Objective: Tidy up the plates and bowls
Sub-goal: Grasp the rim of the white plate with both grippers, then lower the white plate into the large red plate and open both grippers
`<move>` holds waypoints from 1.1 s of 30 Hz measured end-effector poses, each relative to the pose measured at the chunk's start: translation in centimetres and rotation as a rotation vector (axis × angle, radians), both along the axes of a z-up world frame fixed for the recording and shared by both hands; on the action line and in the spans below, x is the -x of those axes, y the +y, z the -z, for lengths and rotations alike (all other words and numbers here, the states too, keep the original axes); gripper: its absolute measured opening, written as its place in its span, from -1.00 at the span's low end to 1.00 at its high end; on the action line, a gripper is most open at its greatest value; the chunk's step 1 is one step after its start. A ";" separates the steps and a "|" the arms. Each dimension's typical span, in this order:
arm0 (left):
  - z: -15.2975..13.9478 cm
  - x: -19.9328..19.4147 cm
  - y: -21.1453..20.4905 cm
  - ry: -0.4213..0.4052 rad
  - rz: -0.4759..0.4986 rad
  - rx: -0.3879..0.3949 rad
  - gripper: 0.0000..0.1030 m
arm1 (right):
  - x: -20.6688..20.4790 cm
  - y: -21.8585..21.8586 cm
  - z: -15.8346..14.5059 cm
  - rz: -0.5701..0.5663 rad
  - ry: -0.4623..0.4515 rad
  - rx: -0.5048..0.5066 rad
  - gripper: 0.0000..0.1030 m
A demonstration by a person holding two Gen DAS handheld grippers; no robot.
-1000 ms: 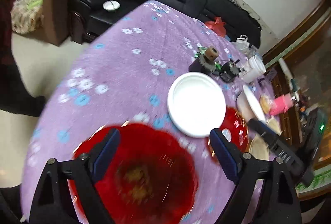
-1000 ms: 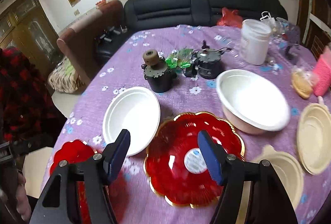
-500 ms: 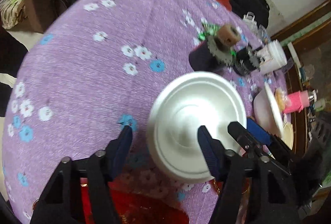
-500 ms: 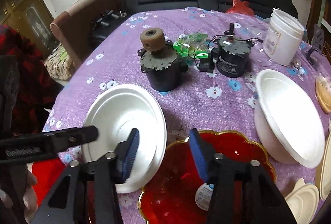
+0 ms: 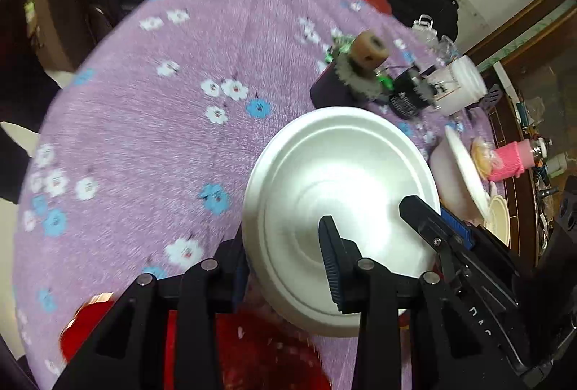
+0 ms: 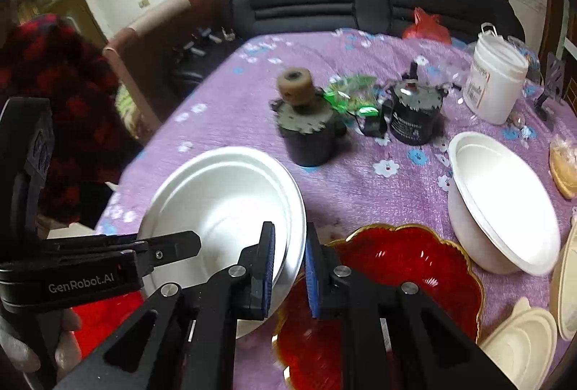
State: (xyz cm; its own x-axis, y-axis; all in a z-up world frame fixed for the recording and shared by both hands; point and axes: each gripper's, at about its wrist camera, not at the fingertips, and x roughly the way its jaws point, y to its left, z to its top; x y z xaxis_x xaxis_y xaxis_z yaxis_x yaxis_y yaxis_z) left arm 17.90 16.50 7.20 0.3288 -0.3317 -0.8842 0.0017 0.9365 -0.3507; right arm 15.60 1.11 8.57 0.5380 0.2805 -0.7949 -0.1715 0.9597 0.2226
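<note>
Right wrist view: the right claw (image 6: 290,276) is clamped on the near rim of the white plate (image 6: 223,206), beside the red dish (image 6: 393,285). The left claw (image 5: 285,256) straddles the plate's opposite rim, whether gripping I cannot tell. Another white bowl (image 6: 505,206) sits empty on the tabletop (image 6: 378,47).

A black geared motor (image 6: 306,127) topped by a tan roller stands on the purple floral tablecloth (image 6: 360,181); beside it a green wrapper (image 6: 348,94), then a second motor (image 6: 414,116), then a white tub (image 6: 496,80)
</note>
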 end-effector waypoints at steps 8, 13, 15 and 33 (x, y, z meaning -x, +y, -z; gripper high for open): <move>-4.0 8.7 2.6 -0.115 -0.054 -0.056 -0.32 | 6.2 2.7 -3.1 -0.088 -0.062 -0.085 -0.67; -4.1 13.8 4.7 -0.160 -0.111 -0.079 -0.31 | 10.4 5.7 -3.3 -0.154 -0.079 -0.073 -0.67; -3.5 15.2 5.5 -0.162 -0.130 -0.082 -0.27 | 11.8 6.9 -2.8 -0.176 -0.079 -0.056 -0.66; 2.8 17.0 7.5 -0.109 -0.179 -0.131 -0.14 | 13.6 10.1 3.9 -0.174 0.028 -0.002 -0.62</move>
